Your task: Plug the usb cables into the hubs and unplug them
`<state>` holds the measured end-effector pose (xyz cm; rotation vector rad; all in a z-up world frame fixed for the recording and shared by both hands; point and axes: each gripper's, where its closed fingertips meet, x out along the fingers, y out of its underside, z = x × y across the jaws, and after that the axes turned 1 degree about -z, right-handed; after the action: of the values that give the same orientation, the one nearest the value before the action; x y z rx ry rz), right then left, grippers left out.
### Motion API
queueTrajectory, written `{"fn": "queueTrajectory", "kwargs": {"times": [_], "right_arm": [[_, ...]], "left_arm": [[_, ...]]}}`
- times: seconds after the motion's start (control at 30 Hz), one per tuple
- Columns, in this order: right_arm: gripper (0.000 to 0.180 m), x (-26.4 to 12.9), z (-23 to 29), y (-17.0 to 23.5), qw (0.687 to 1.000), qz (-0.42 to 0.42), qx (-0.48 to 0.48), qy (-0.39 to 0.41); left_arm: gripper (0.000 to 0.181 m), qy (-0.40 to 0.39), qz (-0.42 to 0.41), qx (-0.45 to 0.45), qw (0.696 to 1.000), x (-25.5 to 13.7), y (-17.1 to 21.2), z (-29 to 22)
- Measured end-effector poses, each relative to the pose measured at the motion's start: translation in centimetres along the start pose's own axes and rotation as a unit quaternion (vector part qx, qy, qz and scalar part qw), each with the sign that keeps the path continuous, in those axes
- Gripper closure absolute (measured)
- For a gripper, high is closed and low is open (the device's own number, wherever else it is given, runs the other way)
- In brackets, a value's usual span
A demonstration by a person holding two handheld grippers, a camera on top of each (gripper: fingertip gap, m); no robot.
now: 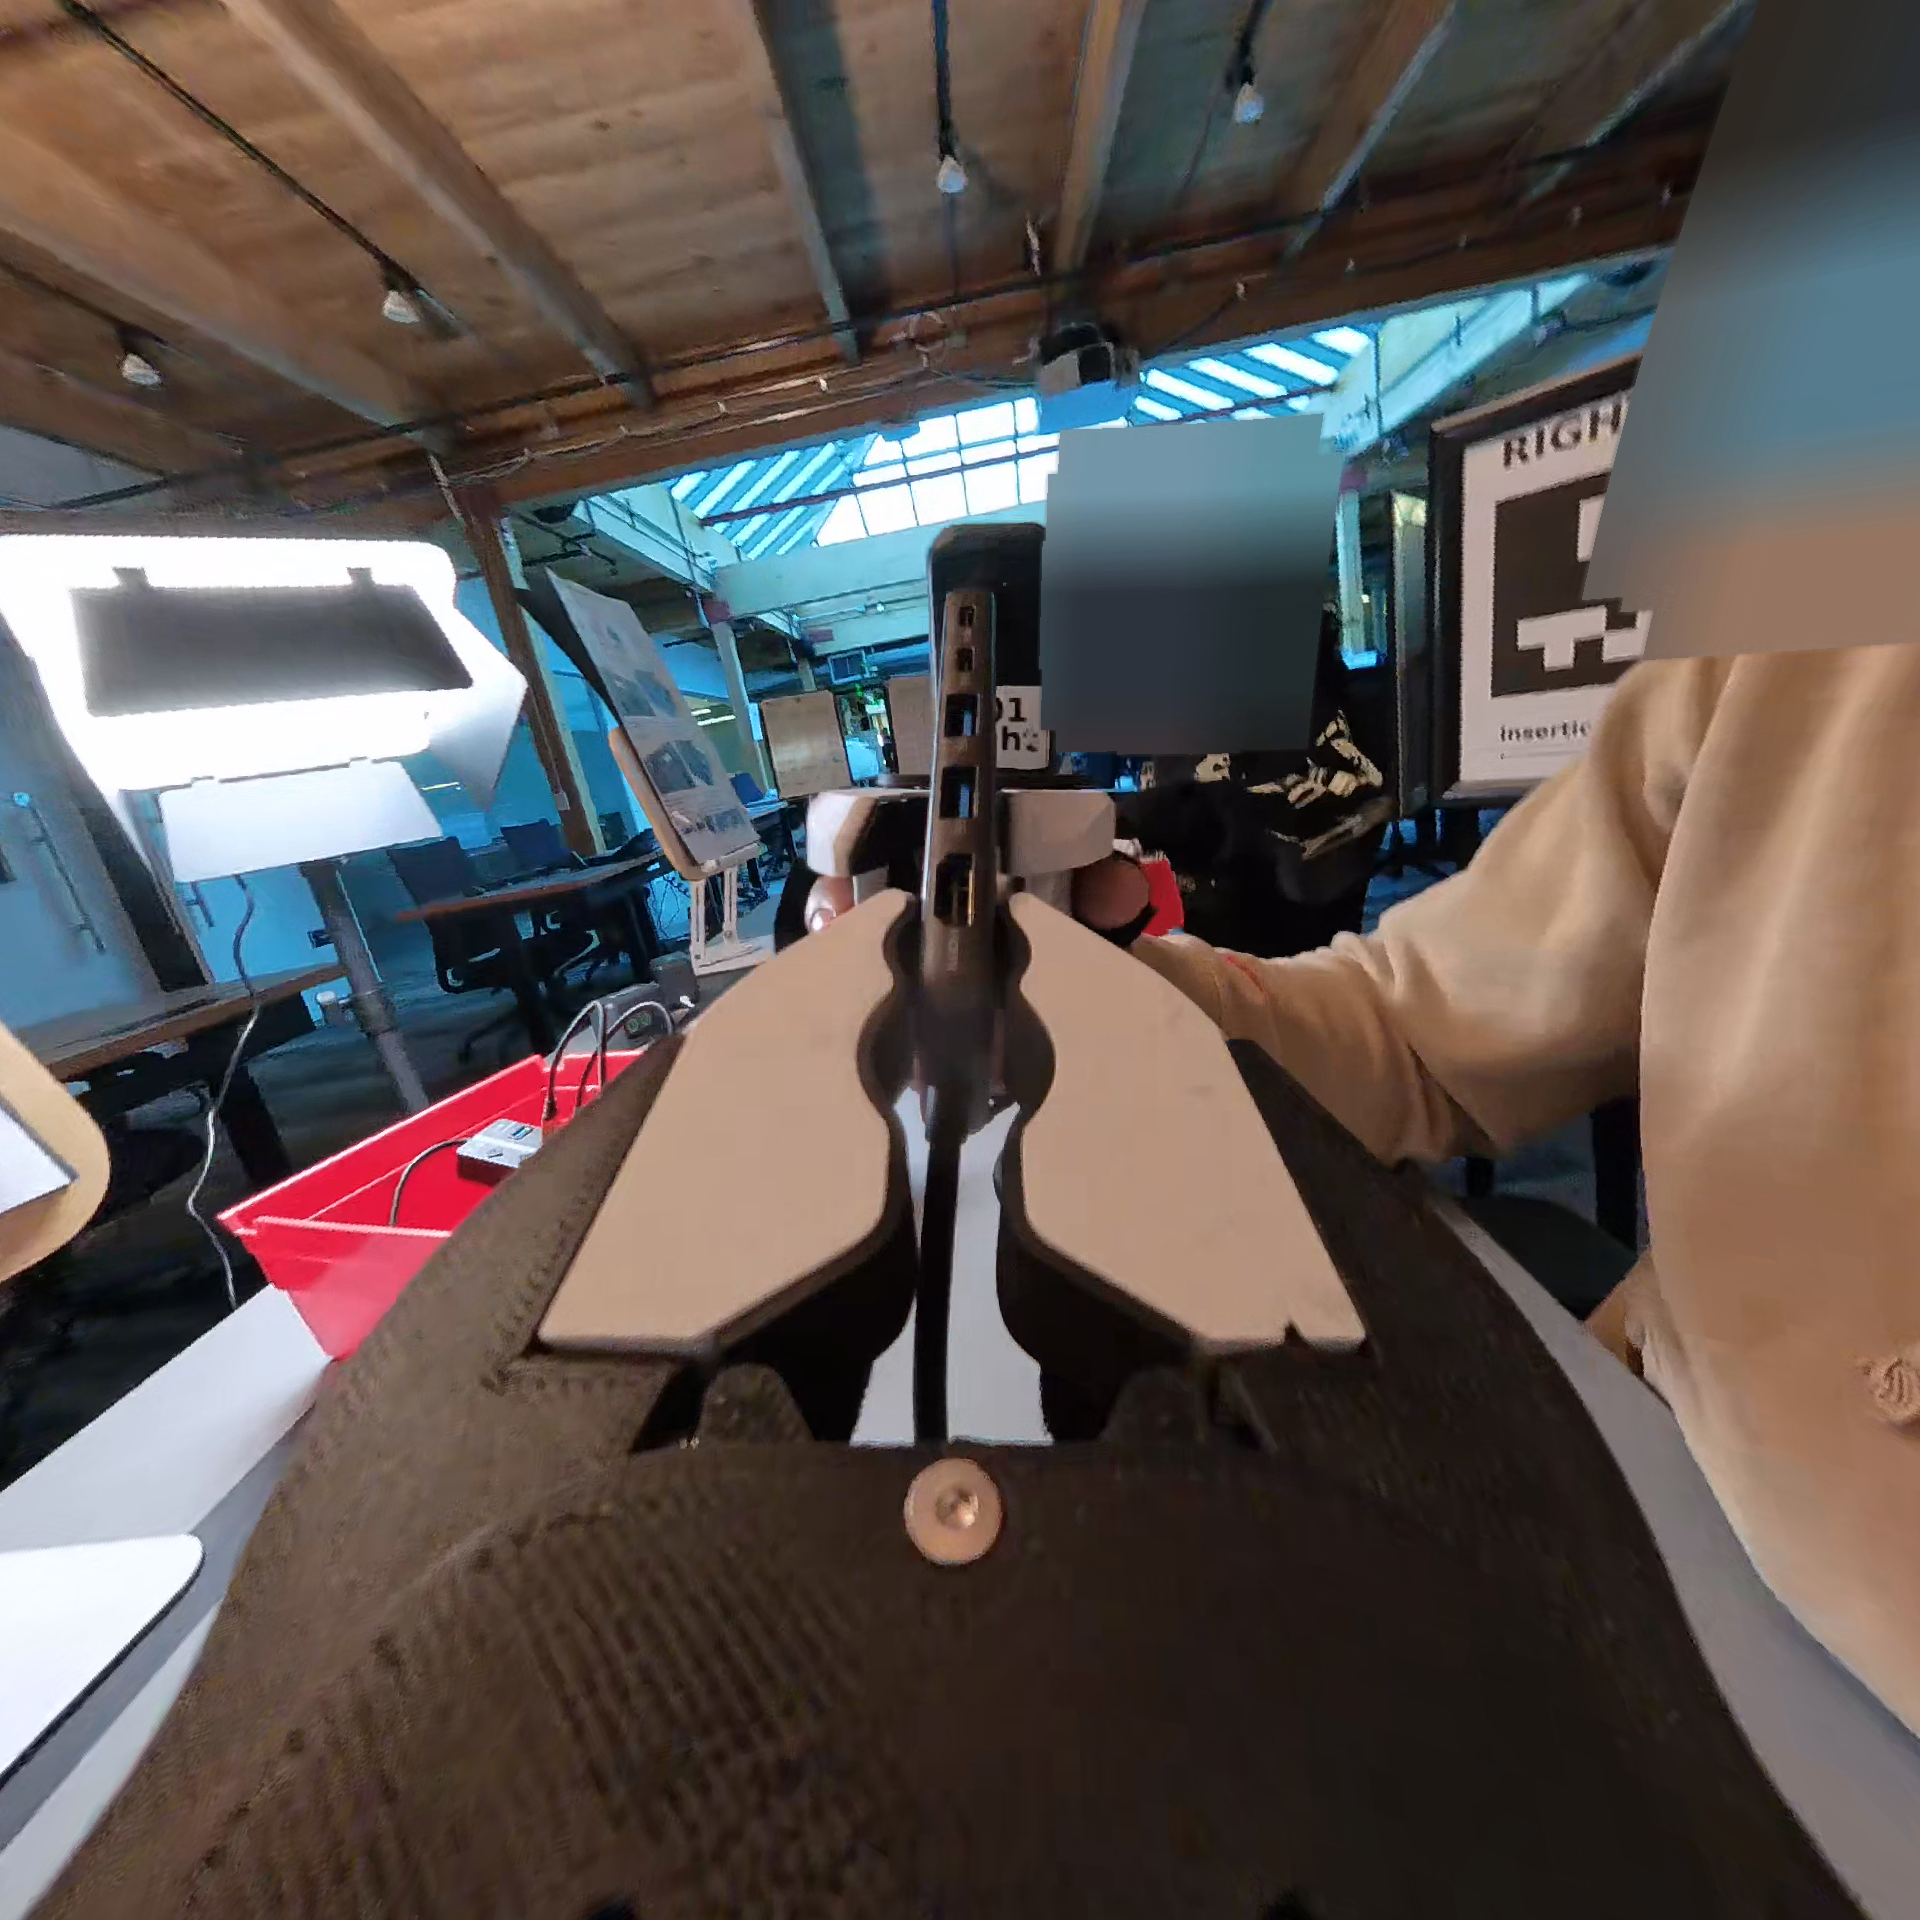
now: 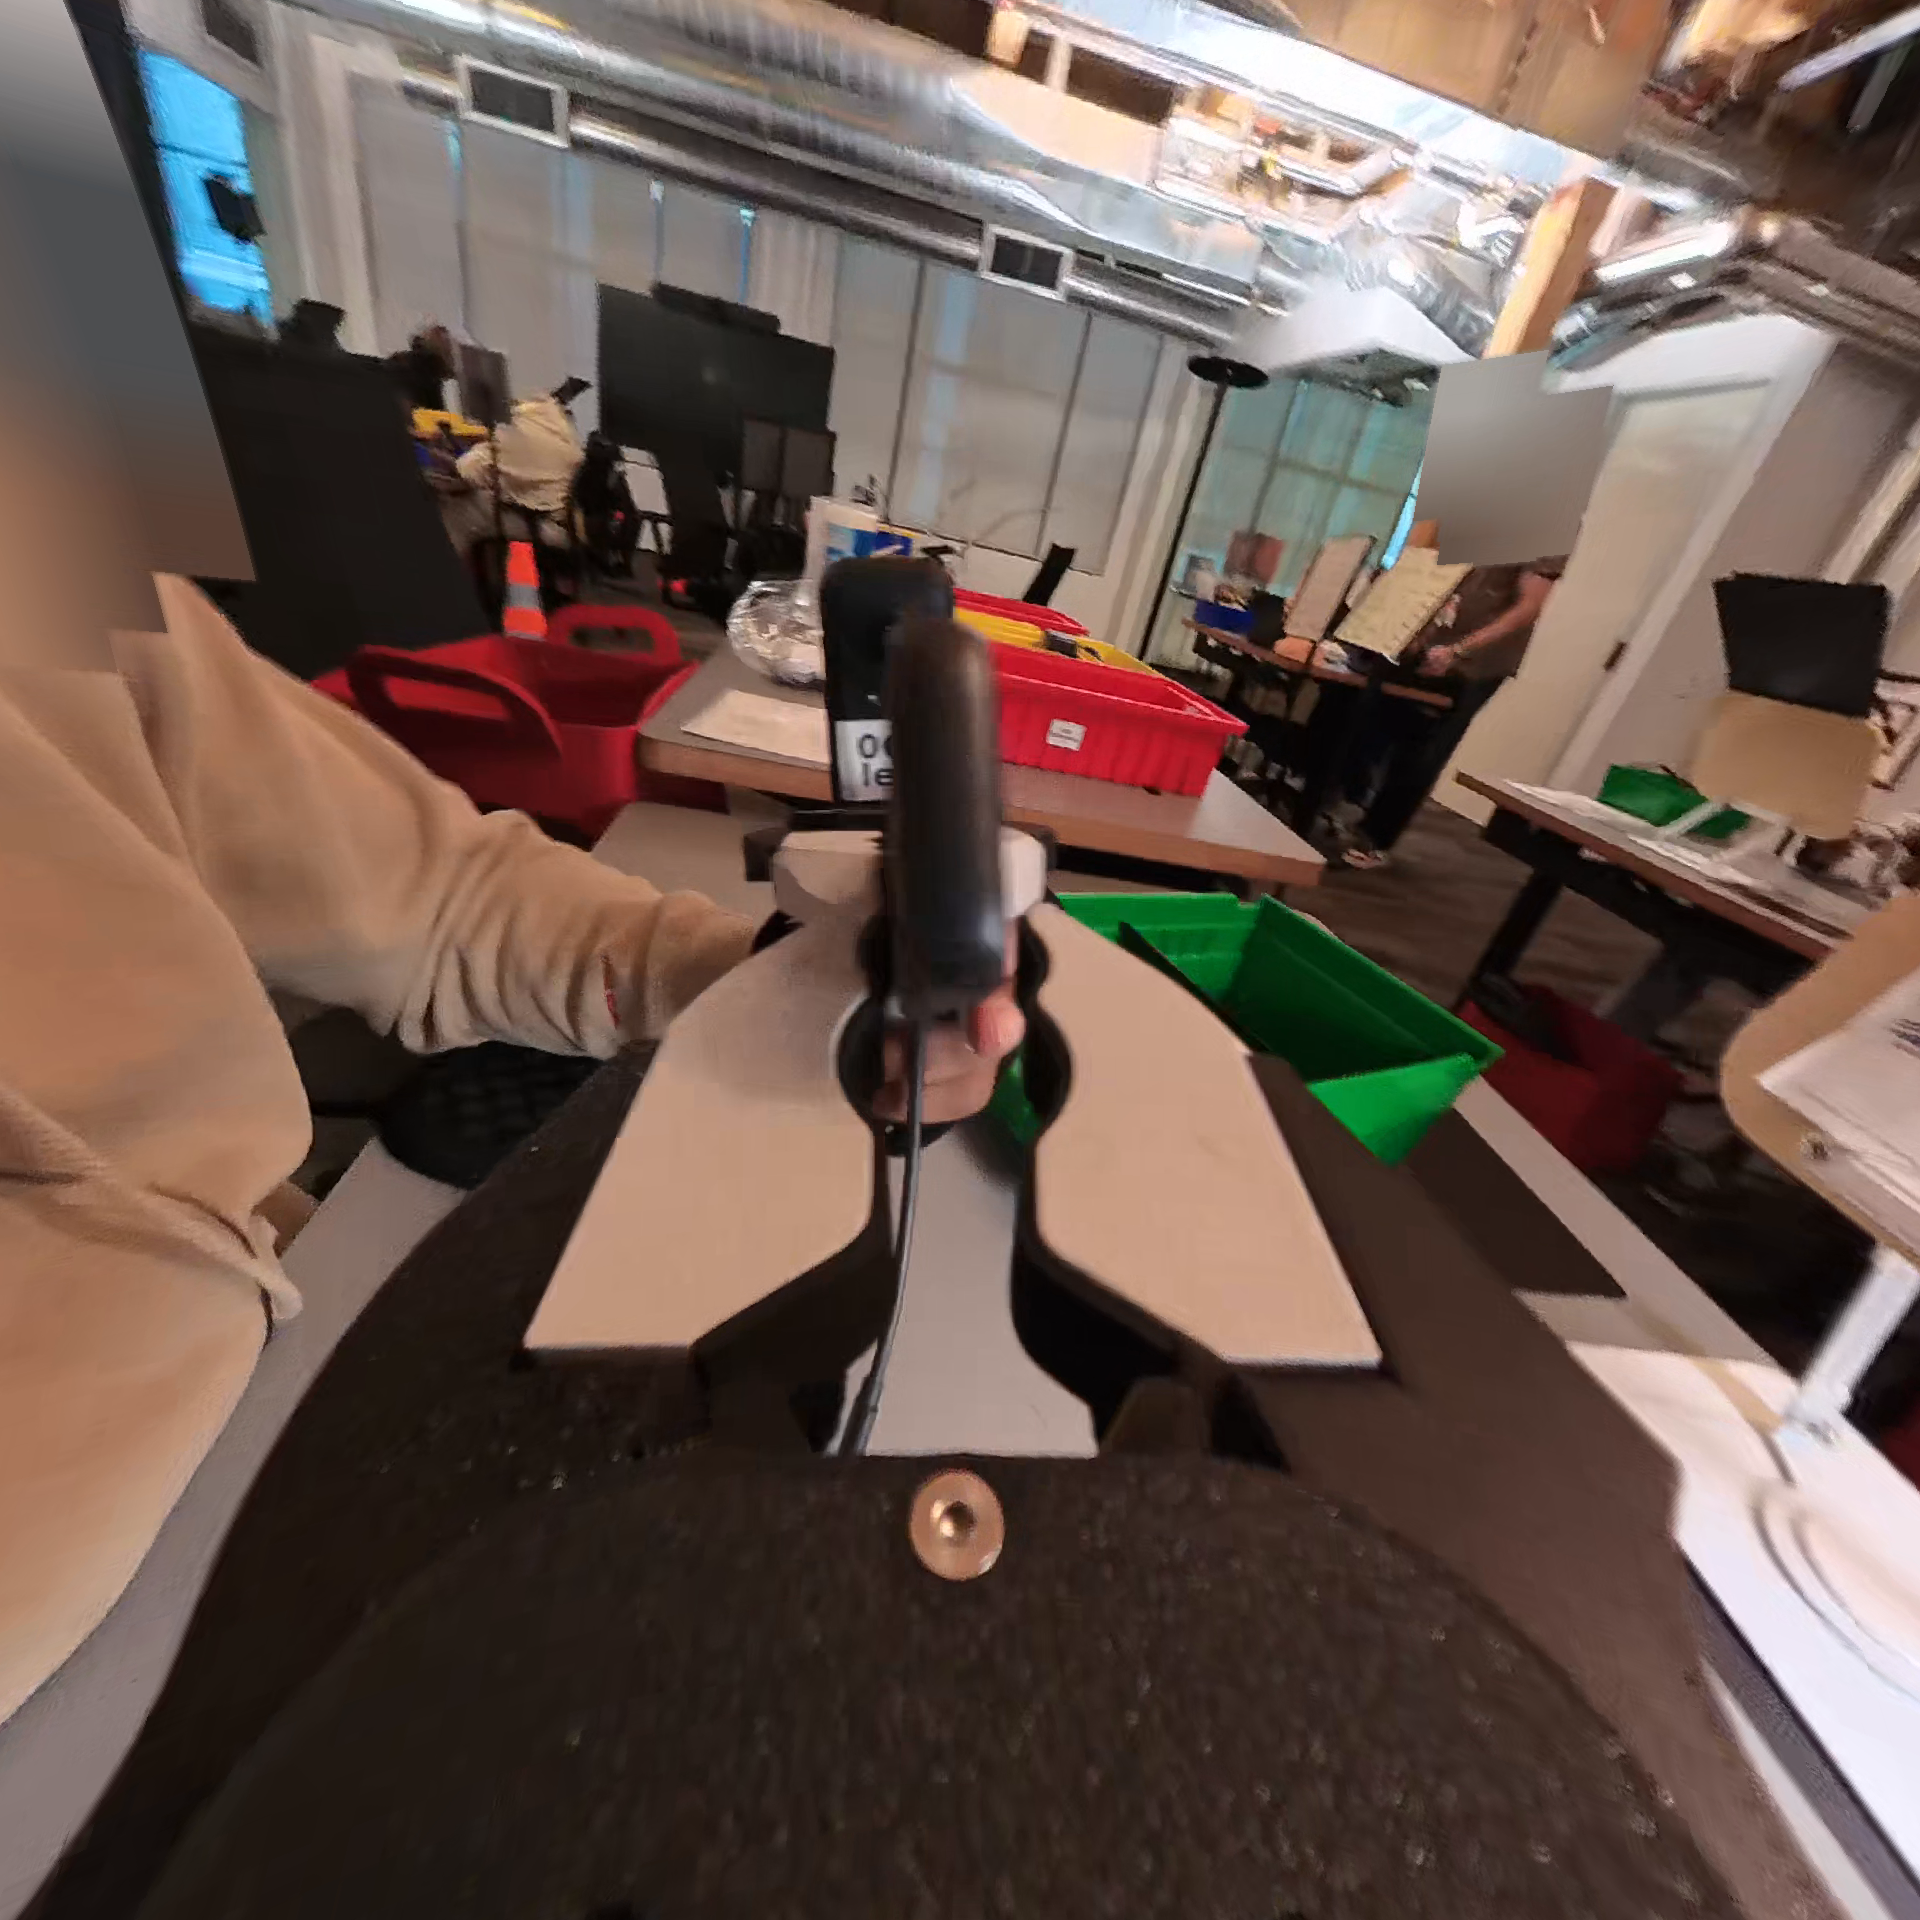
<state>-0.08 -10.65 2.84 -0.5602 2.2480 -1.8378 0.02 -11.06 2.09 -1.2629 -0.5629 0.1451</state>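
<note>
In the left wrist view my left gripper (image 1: 956,925) is shut on a slim grey USB hub (image 1: 961,810), held upright with its row of ports facing me. The hub's black cable (image 1: 930,1247) hangs down between my fingers. The right gripper's white fingers (image 1: 1060,831) flank the same hub just behind mine. In the right wrist view my right gripper (image 2: 951,956) is shut around the hub's dark rounded back edge (image 2: 940,779). A thin cable (image 2: 904,1195) hangs from it. The left gripper's fingers (image 2: 821,873) show behind. No loose plug shows.
A red bin (image 1: 343,1226) at the left holds another silver hub (image 1: 499,1148) and cables. A green bin (image 2: 1299,997) stands at the right. The white table (image 1: 156,1455) lies below. A cream sleeve (image 1: 1455,987) reaches in. A wooden-edged board (image 2: 1787,1060) stands at the far right.
</note>
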Motion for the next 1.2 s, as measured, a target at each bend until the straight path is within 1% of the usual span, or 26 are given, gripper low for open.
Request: {"fn": "queueTrajectory", "kwargs": {"times": [0.03, 0.13, 0.23, 0.33, 0.4, 0.5, 0.67, 0.73, 0.8, 1.03, 1.13, 1.2], "right_arm": [[0.167, 0.1, 0.5, 0.1, 1.0, -0.002, -0.013, -0.008], [0.167, -0.1, 0.6, 0.6, 0.997, 0.022, -0.072, 0.005], [0.167, -0.4, 0.4, 1.2, 0.985, 0.049, -0.162, 0.027], [0.168, -0.5, -0.2, 1.8, 0.962, 0.076, -0.253, 0.06], [0.168, -0.7, -0.6, 2.4, 0.942, 0.103, -0.311, 0.079], [0.168, -1.0, -1.0, 3.2, 0.922, 0.132, -0.355, 0.086], [0.168, -0.8, -0.9, 4.7, 0.92, 0.156, -0.354, 0.064], [0.167, -0.7, -0.9, 5.4, 0.919, 0.166, -0.353, 0.06], [0.168, -0.6, -0.9, 5.9, 0.921, 0.172, -0.346, 0.056], [0.166, -0.5, -1.8, 8.2, 0.929, 0.194, -0.309, 0.057], [0.164, -0.4, -2.2, 9.9, 0.916, 0.23, -0.323, 0.062], [0.164, -0.2, -2.2, 10.6, 0.911, 0.237, -0.331, 0.065]], "left_arm": [[0.168, -0.001, 0.003, 0.003, 1.0, 0.1, 0.2, -0.1], [0.166, 0.001, 0.027, -0.002, 1.0, 0.0, 0.9, 0.1], [0.156, -0.025, 0.062, 0.024, 0.997, -0.2, 1.8, 1.0], [0.145, -0.067, 0.099, 0.06, 0.991, -0.6, 2.6, 2.4], [0.147, -0.095, 0.131, 0.096, 0.982, -1.0, 3.3, 3.4], [0.147, -0.119, 0.162, 0.142, 0.969, -1.4, 3.9, 4.2], [0.149, -0.115, 0.229, 0.216, 0.942, -1.6, 5.9, 4.2], [0.16, -0.105, 0.251, 0.238, 0.932, -1.7, 6.9, 3.9], [0.161, -0.103, 0.265, 0.254, 0.925, -1.9, 7.6, 4.1], [0.163, -0.108, 0.267, 0.251, 0.924, -2.7, 9.9, 4.8], [0.164, -0.101, 0.271, 0.248, 0.924, -2.7, 10.9, 4.7], [0.164, -0.091, 0.272, 0.244, 0.926, -2.4, 11.3, 4.2]]}}
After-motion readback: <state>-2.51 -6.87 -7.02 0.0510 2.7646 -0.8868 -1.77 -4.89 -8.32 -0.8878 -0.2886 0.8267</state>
